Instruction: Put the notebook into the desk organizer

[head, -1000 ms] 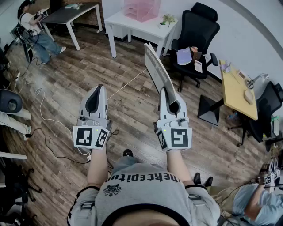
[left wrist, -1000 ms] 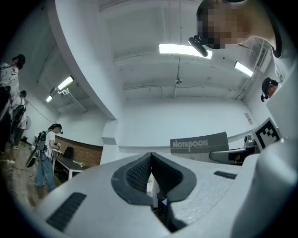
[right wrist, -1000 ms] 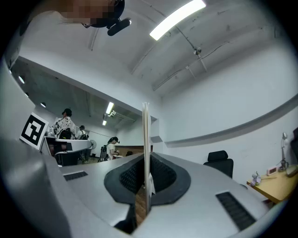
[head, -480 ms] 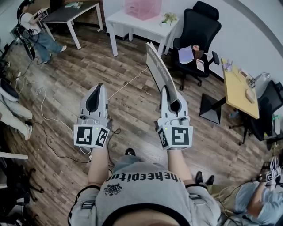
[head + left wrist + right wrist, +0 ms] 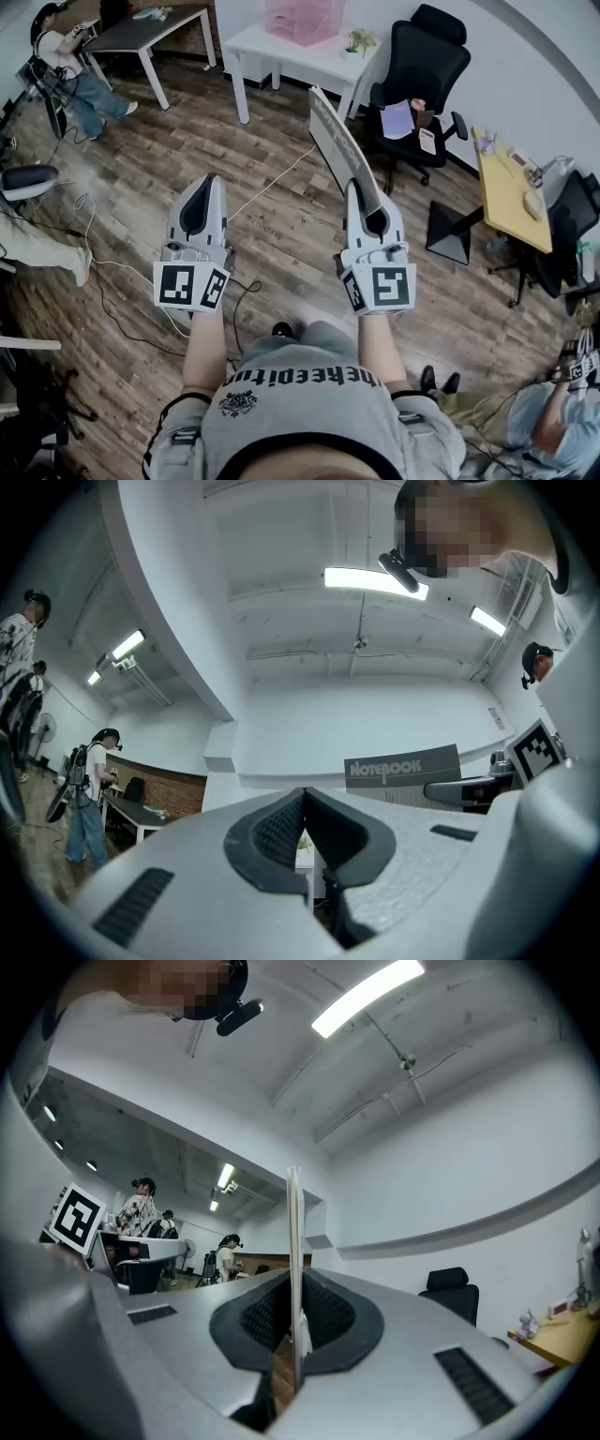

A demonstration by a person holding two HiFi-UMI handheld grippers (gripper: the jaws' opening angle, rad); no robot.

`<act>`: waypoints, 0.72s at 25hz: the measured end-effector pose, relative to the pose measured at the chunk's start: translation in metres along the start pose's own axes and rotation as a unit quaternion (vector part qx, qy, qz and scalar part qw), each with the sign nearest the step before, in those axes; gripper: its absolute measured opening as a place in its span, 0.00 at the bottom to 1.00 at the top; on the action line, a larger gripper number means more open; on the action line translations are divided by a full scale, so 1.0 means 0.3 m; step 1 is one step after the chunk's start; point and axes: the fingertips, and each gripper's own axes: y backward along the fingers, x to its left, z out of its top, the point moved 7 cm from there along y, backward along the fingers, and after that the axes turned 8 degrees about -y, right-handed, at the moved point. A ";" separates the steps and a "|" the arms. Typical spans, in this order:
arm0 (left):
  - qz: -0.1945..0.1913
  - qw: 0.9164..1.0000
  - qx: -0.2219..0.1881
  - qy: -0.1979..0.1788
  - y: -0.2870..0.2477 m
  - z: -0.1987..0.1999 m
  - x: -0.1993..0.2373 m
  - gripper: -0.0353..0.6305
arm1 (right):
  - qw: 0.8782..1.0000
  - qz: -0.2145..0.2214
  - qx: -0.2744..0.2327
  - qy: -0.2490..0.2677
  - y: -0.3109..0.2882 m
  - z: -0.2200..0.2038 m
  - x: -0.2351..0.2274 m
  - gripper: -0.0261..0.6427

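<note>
Spreading under everything is a wooden plank floor, with a white cable trailing across it. At the far side stands a white tabletop; a dark table sits to its left and a yellow tabletop lies well off to the right. A black office chair stands just right of the white tabletop, with papers on its seat.

On the white tabletop's far edge sits the pink desk organizer, and a small potted plant stands near its right.

The notebook is well apart from the organizer, up in the air above the floor. It stands on edge and reaches from the right claw toward the white tabletop. In the right gripper view the right claw is closed tight on it — the notebook shows as a thin upright sheet pinched between the two dark pads. From the left gripper view its grey cover reads "NOTEBOOK".

The left claw is held out level with the right one, to its left, over bare floor. Its pads meet at the tip and nothing is between them — closed and empty.
</note>
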 end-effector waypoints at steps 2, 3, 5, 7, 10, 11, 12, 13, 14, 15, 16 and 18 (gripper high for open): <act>-0.001 1.000 0.003 -0.001 -0.014 -0.011 0.028 0.06 | 1.000 -0.004 -0.004 -0.005 -0.026 -0.010 0.002 0.05; -0.003 1.000 0.004 -0.001 -0.026 -0.017 0.039 0.06 | 1.000 -0.008 -0.004 -0.008 -0.039 -0.016 0.000 0.05; -0.007 1.000 0.003 0.002 -0.051 -0.031 0.055 0.06 | 1.000 -0.017 -0.002 -0.018 -0.066 -0.030 -0.007 0.05; -0.008 1.000 0.001 0.007 -0.077 -0.048 0.069 0.06 | 0.999 -0.021 -0.002 -0.034 -0.094 -0.046 -0.017 0.05; -0.009 1.000 0.002 0.013 -0.128 -0.080 0.089 0.06 | 0.999 -0.023 -0.002 -0.039 -0.151 -0.068 -0.042 0.05; -0.010 1.000 0.002 0.015 -0.148 -0.091 0.098 0.06 | 0.999 -0.024 -0.002 -0.034 -0.175 -0.075 -0.052 0.05; -0.010 1.000 0.000 0.016 -0.171 -0.102 0.108 0.06 | 0.999 -0.026 -0.001 -0.031 -0.202 -0.082 -0.061 0.05; -0.011 1.000 -0.001 0.017 -0.194 -0.113 0.122 0.06 | 0.999 -0.026 -0.001 -0.030 -0.233 -0.091 -0.071 0.05; -0.010 1.000 -0.002 0.018 -0.219 -0.124 0.138 0.06 | 0.999 -0.026 0.000 -0.032 -0.267 -0.101 -0.080 0.05; -0.010 1.000 -0.002 0.017 -0.246 -0.134 0.156 0.06 | 0.999 -0.024 -0.001 -0.035 -0.304 -0.111 -0.089 0.05; -0.009 1.000 -0.002 0.016 -0.275 -0.145 0.175 0.06 | 0.999 -0.022 -0.002 -0.037 -0.342 -0.120 -0.098 0.05; -0.007 1.000 -0.002 0.014 -0.340 -0.162 0.214 0.06 | 0.999 -0.019 -0.003 -0.038 -0.421 -0.132 -0.116 0.05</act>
